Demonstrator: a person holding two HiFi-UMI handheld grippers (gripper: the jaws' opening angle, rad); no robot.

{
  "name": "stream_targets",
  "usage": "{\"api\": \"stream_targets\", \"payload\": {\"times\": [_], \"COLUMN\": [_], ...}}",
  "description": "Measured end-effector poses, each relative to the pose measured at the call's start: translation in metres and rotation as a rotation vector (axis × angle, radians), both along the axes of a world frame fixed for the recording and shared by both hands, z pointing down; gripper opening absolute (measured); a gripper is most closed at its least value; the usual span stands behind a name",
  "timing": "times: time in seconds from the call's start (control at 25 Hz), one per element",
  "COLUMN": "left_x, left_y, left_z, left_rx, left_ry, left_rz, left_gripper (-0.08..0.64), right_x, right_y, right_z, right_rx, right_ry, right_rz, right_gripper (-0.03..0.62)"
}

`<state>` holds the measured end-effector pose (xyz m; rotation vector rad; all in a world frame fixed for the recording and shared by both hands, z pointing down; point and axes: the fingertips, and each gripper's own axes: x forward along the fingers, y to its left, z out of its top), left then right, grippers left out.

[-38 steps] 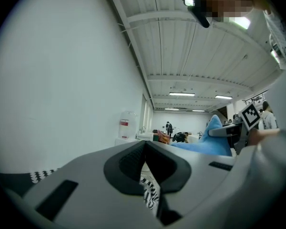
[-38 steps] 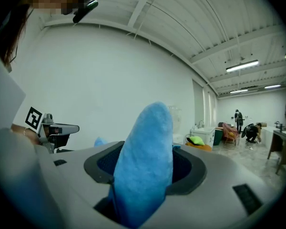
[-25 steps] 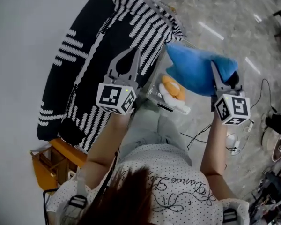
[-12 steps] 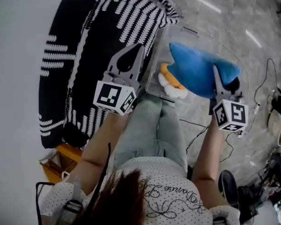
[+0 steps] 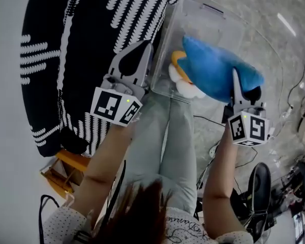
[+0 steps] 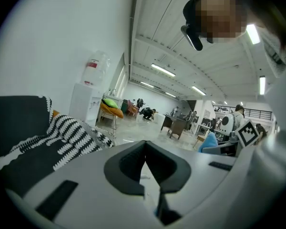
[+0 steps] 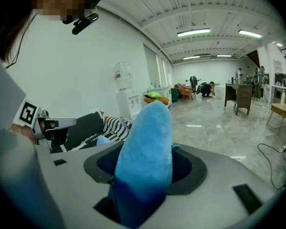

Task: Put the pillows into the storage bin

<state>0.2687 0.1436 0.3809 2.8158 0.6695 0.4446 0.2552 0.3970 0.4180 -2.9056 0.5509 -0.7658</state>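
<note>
Head view: right gripper [image 5: 236,83] pinching blue pillow [image 5: 213,67] at mouth of clear storage bin [image 5: 208,19]; left gripper [image 5: 141,52] near bin's left wall.
Left gripper view: pressed together, empty.
Right gripper view: pillow filling jaws. Best sunk below the rim before release.

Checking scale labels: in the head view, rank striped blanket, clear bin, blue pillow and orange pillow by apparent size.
1. striped blanket
2. clear bin
3. blue pillow
4. orange pillow, partly hidden behind the blue one
</note>
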Motion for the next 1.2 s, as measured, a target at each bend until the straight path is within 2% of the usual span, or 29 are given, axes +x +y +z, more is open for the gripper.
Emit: {"api": "stream_targets", "payload": {"times": [0.24,0.4,0.76,0.84,0.96,1.08,1.2], "left_x": [0.021,0.028,0.007,0.003,-0.006,-0.023,-0.038], "left_y": [0.01,0.008,0.012,0.019,0.022,0.011,0.003], "left_z": [0.104,0.155,0.253,0.276,0.302,0.315,0.321], "left_rx": [0.021,0.04,0.041,0.047,0.07,0.08,0.081], "left_ry": [-0.029,-0.038,-0.123,-0.142,-0.175,-0.205,-0.228], "left_rz": [-0.047,-0.068,-0.082,-0.067,-0.046,-0.067,-0.085], "left_gripper": [0.003,0.003,0.003,0.003,0.003,0.004,0.003], "right_x": [0.028,0.036,0.053,0.059,0.051,0.014,-0.031], "right_y": [0.025,0.031,0.025,0.019,-0.007,-0.037,-0.064], "right_z": [0.109,0.182,0.333,0.368,0.412,0.454,0.469], "right_rx": [0.008,-0.012,-0.012,-0.05,-0.125,-0.126,-0.134], "right_ry": [-0.046,-0.087,-0.213,-0.198,-0.217,-0.33,-0.367], "right_rz": [0.067,0.093,0.101,0.064,-0.06,-0.159,-0.27], "right_gripper": [0.269,0.272,0.267,0.268,0.261,0.264,0.262]}}
